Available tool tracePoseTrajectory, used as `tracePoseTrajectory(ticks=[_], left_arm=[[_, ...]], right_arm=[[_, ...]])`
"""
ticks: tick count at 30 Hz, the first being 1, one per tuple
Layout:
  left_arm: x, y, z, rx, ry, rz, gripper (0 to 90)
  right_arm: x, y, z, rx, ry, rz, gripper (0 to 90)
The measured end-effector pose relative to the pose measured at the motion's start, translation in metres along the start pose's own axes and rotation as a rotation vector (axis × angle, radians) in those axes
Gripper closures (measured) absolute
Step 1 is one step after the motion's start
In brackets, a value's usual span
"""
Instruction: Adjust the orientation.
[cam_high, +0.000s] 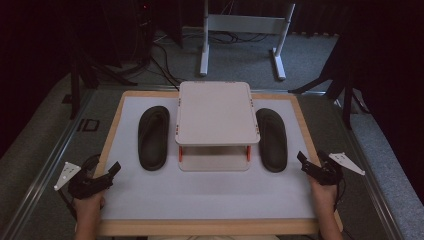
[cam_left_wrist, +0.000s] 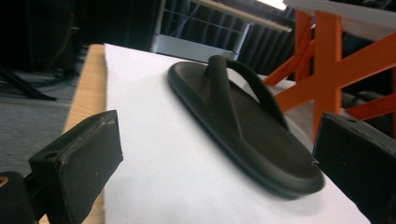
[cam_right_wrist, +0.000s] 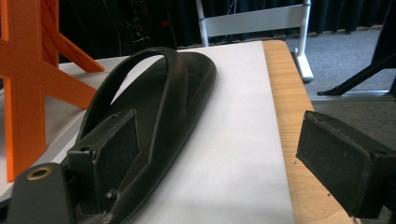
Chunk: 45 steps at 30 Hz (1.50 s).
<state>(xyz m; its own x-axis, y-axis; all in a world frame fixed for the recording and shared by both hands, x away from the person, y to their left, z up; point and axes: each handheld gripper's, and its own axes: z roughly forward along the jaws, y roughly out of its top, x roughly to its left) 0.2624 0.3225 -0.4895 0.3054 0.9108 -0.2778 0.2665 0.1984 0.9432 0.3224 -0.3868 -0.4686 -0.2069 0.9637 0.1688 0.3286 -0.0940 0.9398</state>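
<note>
1. We are holding the left gripper (cam_high: 111, 172) at the surface's (cam_high: 210, 195) left edge, jaws wide, empty.
2. We are holding the right gripper (cam_high: 306, 161) likewise at the right edge.
3. Two black sandals, left sandal (cam_high: 153, 137) and right sandal (cam_high: 272, 139), are lying beside a small white rack (cam_high: 216, 112).

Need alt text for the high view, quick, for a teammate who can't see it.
A white two-tier rack stands mid-table between two black flip-flops. The left tongs and right tongs sit open near the table's front corners, holding nothing.
</note>
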Motion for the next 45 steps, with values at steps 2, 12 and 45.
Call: tracePoseTrajectory(ticks=[2,12,45], left_arm=[[-0.001,0.001,0.002,0.025,0.007,0.006,1.3],[0.007,0.007,0.007,0.135,-0.012,-0.059,2.4],[-0.026,0.095,0.085,0.689,-0.025,0.128,6.1]], right_arm=[[0.000,0.000,0.000,0.002,0.002,-0.004,12.3],[0.003,0.000,0.004,0.036,-0.003,-0.020,12.4],[0.006,-0.001,0.009,0.087,0.023,-0.048,13.0]])
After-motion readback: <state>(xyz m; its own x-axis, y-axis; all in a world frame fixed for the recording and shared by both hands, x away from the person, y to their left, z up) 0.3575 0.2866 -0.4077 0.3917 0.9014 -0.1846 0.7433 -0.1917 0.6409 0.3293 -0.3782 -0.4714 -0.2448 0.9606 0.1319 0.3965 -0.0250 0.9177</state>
